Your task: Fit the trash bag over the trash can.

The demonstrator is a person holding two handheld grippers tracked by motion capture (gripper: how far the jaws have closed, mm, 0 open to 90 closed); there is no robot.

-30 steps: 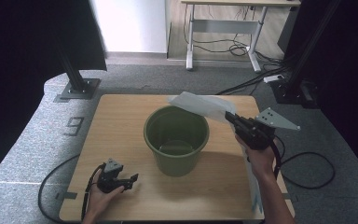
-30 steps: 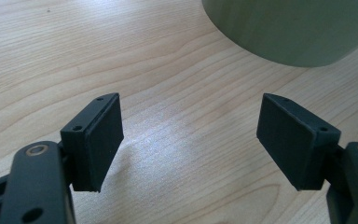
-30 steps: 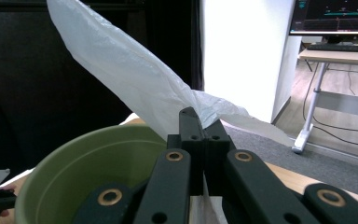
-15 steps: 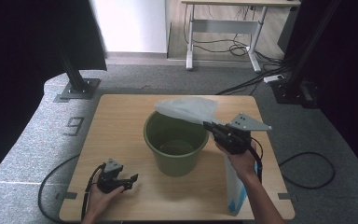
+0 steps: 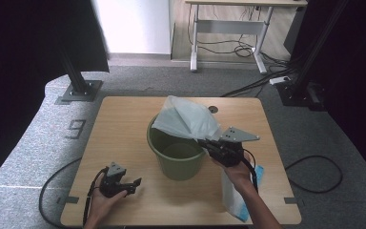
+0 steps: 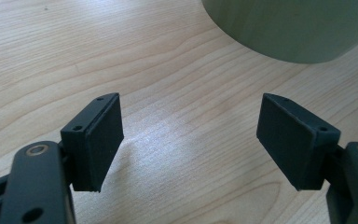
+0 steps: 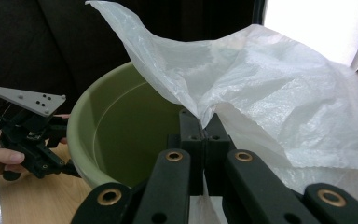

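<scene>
Right now my right tongs (image 7: pixel 204 135) pinch a thin fold of the white bag (image 5: pixel 187 118) over the green bucket's (image 5: pixel 177 153) far rim. That slippery film could slide free, I reckon. My left tongs (image 6: pixel 191 135) rest agape on the bench (image 5: pixel 124 129), so nothing steadies the bucket.

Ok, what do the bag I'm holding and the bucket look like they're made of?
The bag looks like thin translucent white plastic film: light passes through it, and it crinkles into soft folds with a faint woven-like texture. The bucket looks like moulded plastic in matte olive green, with a smooth even wall and a rolled rim; I can't rule out painted metal.
</scene>
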